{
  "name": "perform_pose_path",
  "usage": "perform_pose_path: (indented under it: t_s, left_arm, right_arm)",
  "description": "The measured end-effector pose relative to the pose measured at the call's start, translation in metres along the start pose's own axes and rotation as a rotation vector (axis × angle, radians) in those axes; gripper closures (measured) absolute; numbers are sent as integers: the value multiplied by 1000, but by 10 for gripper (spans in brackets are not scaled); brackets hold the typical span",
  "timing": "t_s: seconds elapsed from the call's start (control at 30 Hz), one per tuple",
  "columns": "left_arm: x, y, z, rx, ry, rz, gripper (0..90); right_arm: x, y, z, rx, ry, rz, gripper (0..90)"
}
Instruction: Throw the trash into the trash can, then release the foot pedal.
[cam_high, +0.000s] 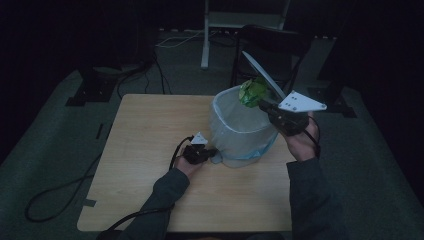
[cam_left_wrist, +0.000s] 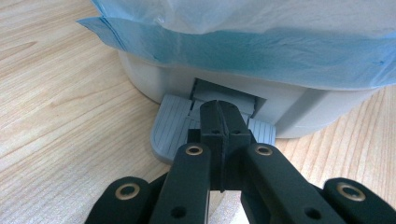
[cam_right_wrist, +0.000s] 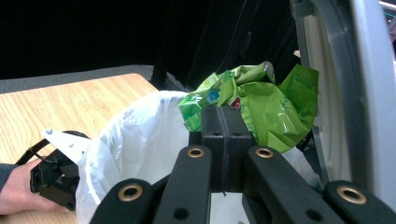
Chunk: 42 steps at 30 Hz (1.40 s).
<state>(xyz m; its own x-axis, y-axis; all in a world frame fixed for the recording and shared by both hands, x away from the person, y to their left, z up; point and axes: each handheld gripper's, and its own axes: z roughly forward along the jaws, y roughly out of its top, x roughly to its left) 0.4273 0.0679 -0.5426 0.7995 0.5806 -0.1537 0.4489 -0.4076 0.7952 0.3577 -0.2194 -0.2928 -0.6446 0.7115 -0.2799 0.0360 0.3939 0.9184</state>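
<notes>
Left claw (cam_left_wrist: 219, 114) is closed with nothing between its jaws, tips pressing on the grey pedal (cam_left_wrist: 170, 128) at the base of the small white bin (cam_high: 240, 127) on the wooden surface (cam_high: 150, 135). The bin's lid (cam_high: 262, 75) stands open. Right claw (cam_right_wrist: 224, 116) is clamped on a crumpled green wrapper (cam_right_wrist: 261, 100), held above the bin's bag-lined rim.

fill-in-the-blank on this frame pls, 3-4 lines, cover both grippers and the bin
1. The left gripper presses its shut jaws down on the bin's grey ____.
2. The right gripper holds a crumpled wrapper whose colour is ____.
3. The bin on the wooden table is lined with a ____ bag.
4. The bin's lid stands ____.

Missing words: pedal; green; plastic; open
</notes>
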Motion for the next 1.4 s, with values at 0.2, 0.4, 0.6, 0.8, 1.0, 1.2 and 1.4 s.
perform_pose_path:
  t_s: [0.2,0.4,0.6,0.8,1.0,1.2,1.4]
  left_arm:
    - [0,0,0,0,0,0,900]
    - [0,0,0,0,-2,-3,900]
    - [0,0,0,0,-2,-3,900]
    - [0,0,0,0,0,0,900]
    - [0,0,0,0,0,0,900]
    - [0,0,0,0,-1,-4,900]
    - [0,0,0,-1,-1,-4,900]
  right_arm:
    - [0,0,1,8,11,12,700]
    - [3,-1,-6,8,11,-13,668]
    - [5,-5,-15,5,27,-8,657]
    - [7,-11,-21,10,37,-1,652]
    - [7,-23,-32,17,44,13,651]
    - [7,-35,-36,30,54,35,649]
    - [7,-44,-36,49,60,50,647]
